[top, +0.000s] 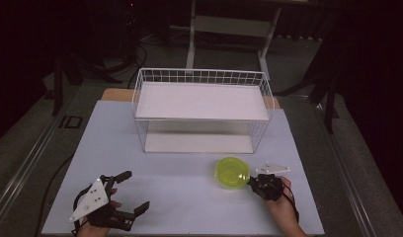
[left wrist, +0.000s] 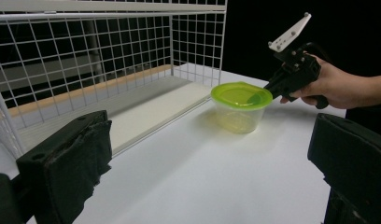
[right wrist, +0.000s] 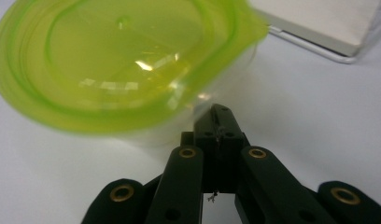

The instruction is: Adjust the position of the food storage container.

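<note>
A clear tub with a lime-green lid [top: 232, 172] [left wrist: 240, 107] [right wrist: 123, 65] stands on the white table [top: 180, 202], in front of the rack's right end. My right gripper [top: 250, 181] [left wrist: 263, 94] [right wrist: 221, 116] is shut, and I see nothing between its jaws. Its tip rests against the tub's near right side, just under the lid's rim. My left gripper [top: 135, 190] [left wrist: 207, 154] stands open near the table's front left, well apart from the tub, nothing between its padded fingers [left wrist: 72, 158].
A white wire rack [top: 202, 75] [left wrist: 86, 46] with an upper and a lower shelf board [right wrist: 328, 18] stands across the back of the table. A table frame and cables sit on the dark floor behind. A cable [top: 54, 177] trails off the table's left edge.
</note>
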The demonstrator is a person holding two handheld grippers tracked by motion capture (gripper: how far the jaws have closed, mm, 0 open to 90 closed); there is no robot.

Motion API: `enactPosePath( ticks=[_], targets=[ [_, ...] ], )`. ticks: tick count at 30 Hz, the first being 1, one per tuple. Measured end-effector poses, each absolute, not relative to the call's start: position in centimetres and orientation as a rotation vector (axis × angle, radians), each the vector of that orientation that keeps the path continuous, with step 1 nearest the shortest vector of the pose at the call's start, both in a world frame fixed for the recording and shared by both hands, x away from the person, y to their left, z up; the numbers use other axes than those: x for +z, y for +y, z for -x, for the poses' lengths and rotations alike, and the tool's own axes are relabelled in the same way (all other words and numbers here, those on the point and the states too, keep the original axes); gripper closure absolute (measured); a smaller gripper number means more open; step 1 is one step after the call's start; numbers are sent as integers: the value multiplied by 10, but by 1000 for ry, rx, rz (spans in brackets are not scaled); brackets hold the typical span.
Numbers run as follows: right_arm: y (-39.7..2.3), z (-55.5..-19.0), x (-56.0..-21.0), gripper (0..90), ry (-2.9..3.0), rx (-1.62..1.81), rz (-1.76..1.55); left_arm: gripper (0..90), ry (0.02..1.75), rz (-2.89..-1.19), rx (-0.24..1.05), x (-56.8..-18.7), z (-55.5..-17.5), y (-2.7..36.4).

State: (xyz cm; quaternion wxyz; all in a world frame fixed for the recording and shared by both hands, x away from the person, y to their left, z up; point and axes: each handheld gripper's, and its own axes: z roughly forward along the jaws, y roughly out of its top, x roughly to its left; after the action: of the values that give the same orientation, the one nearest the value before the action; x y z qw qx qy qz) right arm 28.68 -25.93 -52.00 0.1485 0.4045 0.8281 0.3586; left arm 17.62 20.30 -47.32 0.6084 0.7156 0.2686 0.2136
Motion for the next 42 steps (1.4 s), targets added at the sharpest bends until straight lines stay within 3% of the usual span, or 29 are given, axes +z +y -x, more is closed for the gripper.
enactPosePath(
  ticks=[10,31,42],
  targets=[
    [-263,-294,-522,900,2377,1003,-1177,5,619,-1650,498,-472,-176,203],
    [-210,-290,-524,899,2474,1044,-1061,5,618,-1652,496,-472,-176,202],
    [-218,-296,-523,899,2446,1064,-1121,5,616,-1658,500,-473,-176,202]
  ],
)
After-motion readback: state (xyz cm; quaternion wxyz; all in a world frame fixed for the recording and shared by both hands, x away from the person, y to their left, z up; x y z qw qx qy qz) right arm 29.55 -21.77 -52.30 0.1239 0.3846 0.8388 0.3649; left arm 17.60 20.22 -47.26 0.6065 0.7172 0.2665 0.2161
